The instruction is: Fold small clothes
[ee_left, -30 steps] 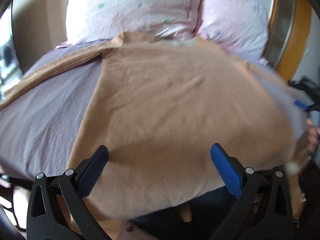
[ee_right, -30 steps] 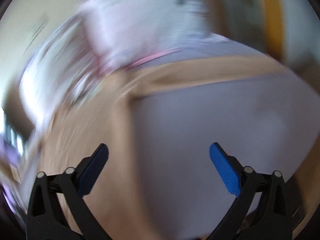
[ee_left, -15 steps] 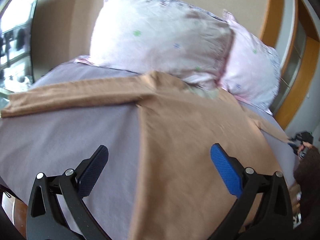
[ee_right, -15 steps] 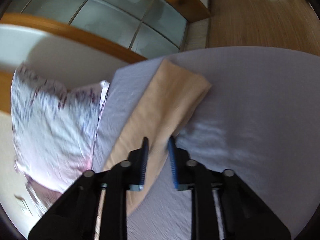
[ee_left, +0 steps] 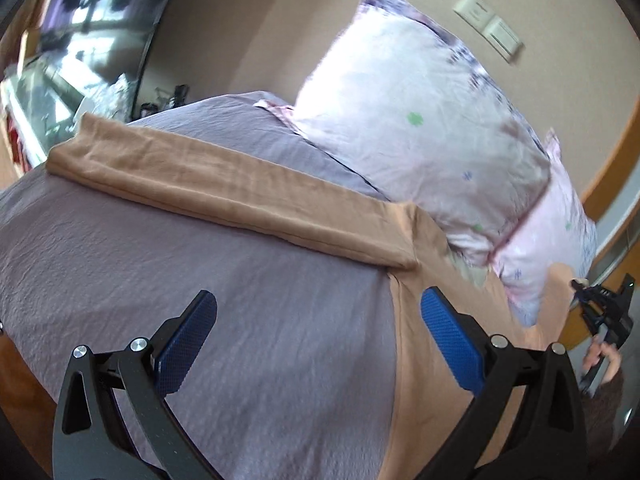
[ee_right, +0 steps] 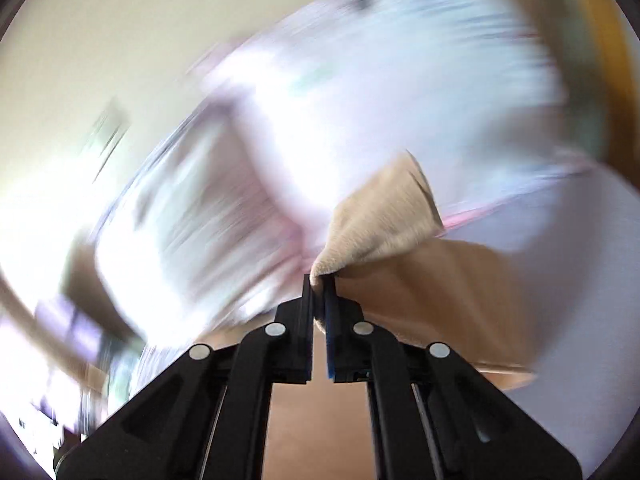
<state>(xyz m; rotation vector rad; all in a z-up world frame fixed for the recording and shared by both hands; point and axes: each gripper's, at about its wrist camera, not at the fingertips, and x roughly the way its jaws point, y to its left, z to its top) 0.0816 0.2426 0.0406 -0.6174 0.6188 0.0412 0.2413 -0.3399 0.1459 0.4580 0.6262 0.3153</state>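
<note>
Right tongs (ee_right: 319, 280) pinch my tan shirt's (ee_left: 424, 360) sleeve end, lifted near pillows (ee_left: 420, 120). Left tongs (ee_left: 320, 320) spread wide, holding nothing, above bed sheet (ee_left: 240, 320); shirt lies flat w/ other sleeve stretched out.

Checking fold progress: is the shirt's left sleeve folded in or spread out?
Spread out: the sleeve lies straight across the sheet.
</note>
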